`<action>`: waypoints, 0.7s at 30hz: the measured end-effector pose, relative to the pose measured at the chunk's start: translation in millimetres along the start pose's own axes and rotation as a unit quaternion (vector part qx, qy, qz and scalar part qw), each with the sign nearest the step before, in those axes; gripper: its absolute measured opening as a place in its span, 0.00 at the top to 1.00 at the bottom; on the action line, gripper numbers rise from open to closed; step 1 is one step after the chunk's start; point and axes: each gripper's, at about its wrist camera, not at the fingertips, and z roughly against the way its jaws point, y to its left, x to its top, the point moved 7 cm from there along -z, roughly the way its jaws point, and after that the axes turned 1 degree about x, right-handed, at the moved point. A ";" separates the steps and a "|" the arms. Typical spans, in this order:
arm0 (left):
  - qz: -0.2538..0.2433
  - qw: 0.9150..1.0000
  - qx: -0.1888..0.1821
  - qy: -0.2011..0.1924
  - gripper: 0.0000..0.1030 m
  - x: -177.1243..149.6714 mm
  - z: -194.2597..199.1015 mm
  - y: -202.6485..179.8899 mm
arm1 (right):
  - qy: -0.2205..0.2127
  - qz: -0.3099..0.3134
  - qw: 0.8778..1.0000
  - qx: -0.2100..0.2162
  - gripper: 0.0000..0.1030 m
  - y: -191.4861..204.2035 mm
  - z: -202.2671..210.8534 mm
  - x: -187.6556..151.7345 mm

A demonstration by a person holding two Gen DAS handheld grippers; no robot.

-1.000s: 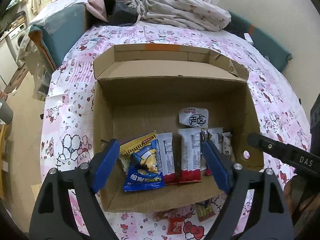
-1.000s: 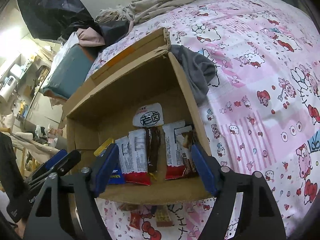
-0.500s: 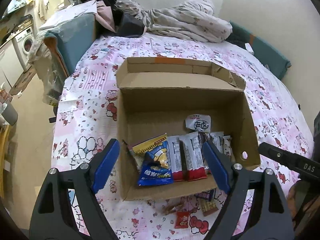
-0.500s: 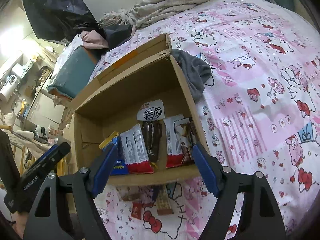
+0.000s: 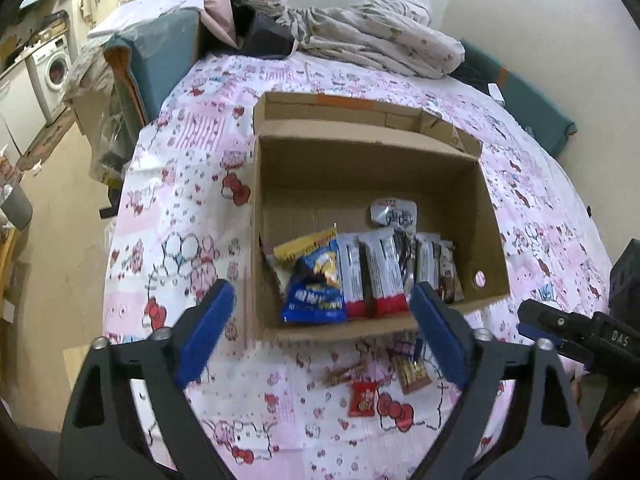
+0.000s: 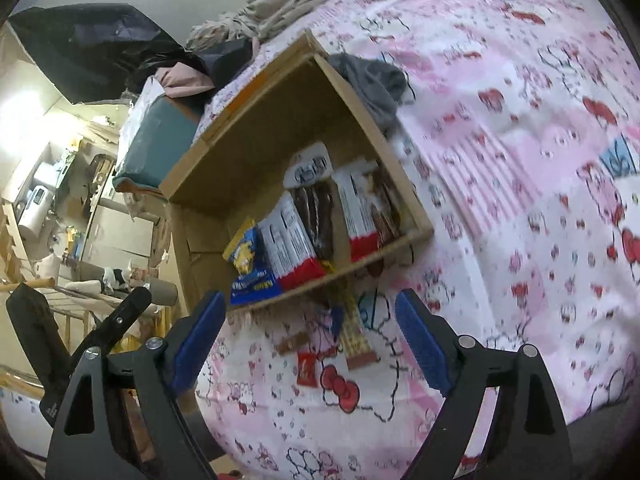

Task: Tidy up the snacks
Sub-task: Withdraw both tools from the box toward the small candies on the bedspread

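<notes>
An open cardboard box point(image 5: 490, 216) point(image 6: 404, 184) sits on a pink patterned bedsheet. Inside along its near wall lie a blue-and-yellow chip bag point(image 5: 314, 286) point(image 6: 252, 268), white-and-red bars point(image 5: 380, 276) point(image 6: 294, 246), dark chocolate bars point(image 6: 318, 216) and a small white pack point(image 5: 394, 213). Loose snacks lie in front of the box: a small red packet point(image 5: 363, 398) point(image 6: 306, 368), a tan wafer pack point(image 5: 412, 372) point(image 6: 356, 340) and a brown stick point(image 5: 346, 372) point(image 6: 292, 343). My left gripper point(image 5: 320, 334) is open and empty above them. My right gripper point(image 6: 310, 340) is open and empty too.
Crumpled bedding point(image 5: 372, 36) lies behind the box. A grey cloth point(image 6: 374, 80) lies against the box's right side. A teal cushion point(image 5: 160, 48) stands at the bed's left; the floor and a washing machine point(image 5: 52, 68) lie beyond it.
Both grippers have pulled back and risen away from the box. The loose snacks in front of the box have come into fuller view. Both stay open.
</notes>
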 end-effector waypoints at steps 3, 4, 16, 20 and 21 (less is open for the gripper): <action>0.000 1.000 -0.002 0.008 0.07 -8.8 1.3 -0.1 | 0.009 -0.006 1.000 0.005 0.14 -0.4 -2.0 -9.8; 0.002 1.000 -0.003 0.012 0.07 -10.9 1.4 0.4 | 0.013 -0.011 1.000 0.008 0.14 -1.4 -3.1 -12.9; 0.039 0.996 0.017 0.077 0.07 -51.6 -20.4 15.4 | 0.021 -0.016 0.999 -0.031 0.14 -11.6 -10.0 -24.5; 0.043 0.995 0.027 0.085 0.07 -55.8 -26.5 18.4 | 0.019 -0.021 0.998 -0.063 0.14 -23.9 -9.1 -23.7; 0.043 0.995 0.030 0.086 0.07 -56.2 -27.8 19.7 | 0.019 -0.025 0.997 -0.069 0.14 -27.2 -8.8 -23.3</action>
